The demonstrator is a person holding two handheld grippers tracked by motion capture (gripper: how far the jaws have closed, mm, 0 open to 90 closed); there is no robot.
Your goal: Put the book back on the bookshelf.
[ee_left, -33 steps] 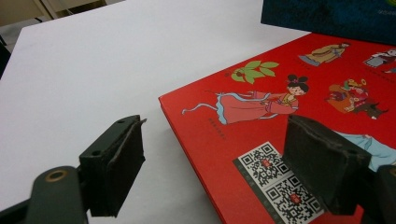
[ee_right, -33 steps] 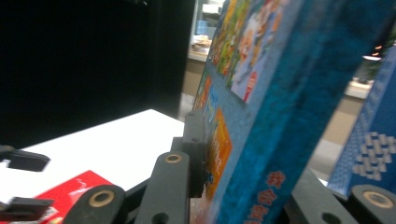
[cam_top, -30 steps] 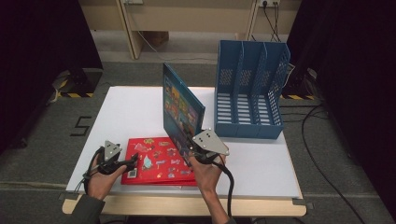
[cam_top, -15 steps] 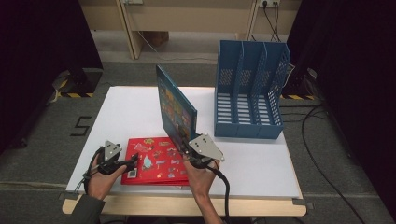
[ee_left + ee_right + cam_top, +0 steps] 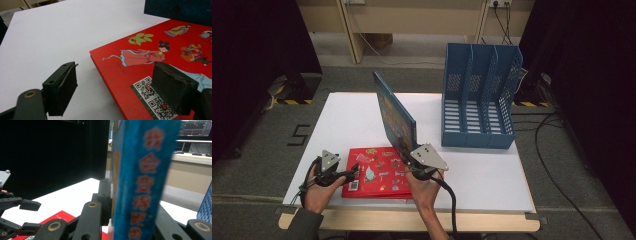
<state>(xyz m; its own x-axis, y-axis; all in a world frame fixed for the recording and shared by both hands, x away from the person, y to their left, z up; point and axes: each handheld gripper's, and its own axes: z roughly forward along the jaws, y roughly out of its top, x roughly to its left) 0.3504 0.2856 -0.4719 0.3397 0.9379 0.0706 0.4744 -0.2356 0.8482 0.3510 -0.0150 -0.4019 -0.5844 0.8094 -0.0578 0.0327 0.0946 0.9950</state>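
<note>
My right gripper [image 5: 414, 162] is shut on the lower edge of a blue book [image 5: 394, 115], which stands upright on edge above the table, its picture cover facing right. The right gripper view looks along the blue book's spine [image 5: 142, 182], clamped between the jaws of my right gripper [image 5: 130, 225]. A red book [image 5: 379, 172] with cartoon figures lies flat near the table's front edge. My left gripper [image 5: 352, 172] is open at its left edge. In the left gripper view, my left gripper [image 5: 117, 85] straddles the edge of the red book [image 5: 160, 57], pressing on nothing.
A blue three-slot file rack [image 5: 479, 95] stands at the back right of the white table [image 5: 492, 175]. Bare tabletop [image 5: 50, 37] stretches left and behind the books. Dark curtains flank the table; cables trail on the floor at right.
The blue book and my right gripper have shifted a little to the left, over the red book's right end. My left gripper has stayed put.
</note>
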